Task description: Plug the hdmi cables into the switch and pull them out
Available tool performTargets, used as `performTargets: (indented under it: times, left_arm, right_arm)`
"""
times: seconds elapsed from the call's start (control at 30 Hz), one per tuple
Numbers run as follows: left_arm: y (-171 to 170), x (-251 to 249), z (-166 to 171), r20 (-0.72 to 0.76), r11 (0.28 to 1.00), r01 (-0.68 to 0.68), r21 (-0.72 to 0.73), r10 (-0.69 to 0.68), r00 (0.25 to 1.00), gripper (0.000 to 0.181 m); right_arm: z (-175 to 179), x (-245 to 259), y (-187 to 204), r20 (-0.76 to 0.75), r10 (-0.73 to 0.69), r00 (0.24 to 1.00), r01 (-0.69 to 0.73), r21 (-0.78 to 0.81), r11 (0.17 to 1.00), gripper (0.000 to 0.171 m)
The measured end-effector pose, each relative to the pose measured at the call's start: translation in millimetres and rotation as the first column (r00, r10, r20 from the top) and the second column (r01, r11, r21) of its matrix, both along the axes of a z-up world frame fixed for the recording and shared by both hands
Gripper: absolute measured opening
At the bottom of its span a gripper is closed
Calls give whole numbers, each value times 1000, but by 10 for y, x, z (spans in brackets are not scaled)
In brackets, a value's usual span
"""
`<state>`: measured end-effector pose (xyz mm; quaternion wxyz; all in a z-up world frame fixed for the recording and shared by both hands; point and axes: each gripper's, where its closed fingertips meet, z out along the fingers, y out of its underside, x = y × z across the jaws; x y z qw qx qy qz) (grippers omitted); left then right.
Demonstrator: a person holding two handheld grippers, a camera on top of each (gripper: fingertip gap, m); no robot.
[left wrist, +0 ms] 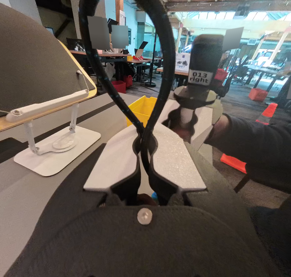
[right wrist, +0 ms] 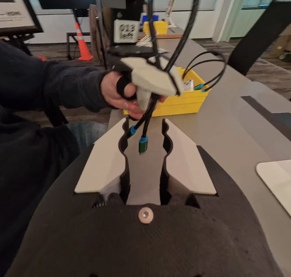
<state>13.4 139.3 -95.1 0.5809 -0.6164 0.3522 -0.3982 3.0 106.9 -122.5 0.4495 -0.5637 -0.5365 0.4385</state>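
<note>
**Looped cable pinched above the yellow bin**

The left tongs (left wrist: 144, 145) are closed on a black braided HDMI cable with blue flecks (left wrist: 165, 49), doubled into a tall loop above them. Its two ends hang below, each a green metal plug with a blue collar (right wrist: 143, 144), in front of the yellow plastic bin (right wrist: 181, 102) on the grey surface (right wrist: 220, 143). The right tongs (right wrist: 144, 137) gape wide, holding nothing. Thinner black cables (right wrist: 217, 64) arch out of the bin.

Even indoor daylight; fisheye bending at edges; right wrist view motion-blurred; backgrounds soft.
</note>
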Motion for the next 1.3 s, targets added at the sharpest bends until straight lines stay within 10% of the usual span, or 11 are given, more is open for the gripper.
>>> performTargets:
  times: [0.27, 0.4, 0.73, 1.0, 1.3]
  left_arm:
    - [-42, 152, -316, -312, 983, -24, 183, 81, 947, 4]
    - [-100, 219, -406, -369, 979, 1, 202, 75, 926, 4]
    - [-153, 201, -432, -348, 987, 69, 147, -13, 938, 4]
    - [-94, 214, -297, -354, 980, 13, 200, 60, 933, 4]
    - [-200, 222, -448, -423, 985, 126, 117, -65, 904, 3]
  right_arm:
    - [504, -181, 61, -131, -6, 991, 1, -38, 999, 107]
    - [506, -312, -62, -134, 124, 983, -133, -58, 989, 55]
    - [506, -303, -87, -166, 156, 974, -167, -55, 984, 10]
    - [630, -296, -35, -248, 147, 958, -179, -111, 978, 9]
    - [777, -264, -109, -221, 235, 946, -254, -59, 965, 60]
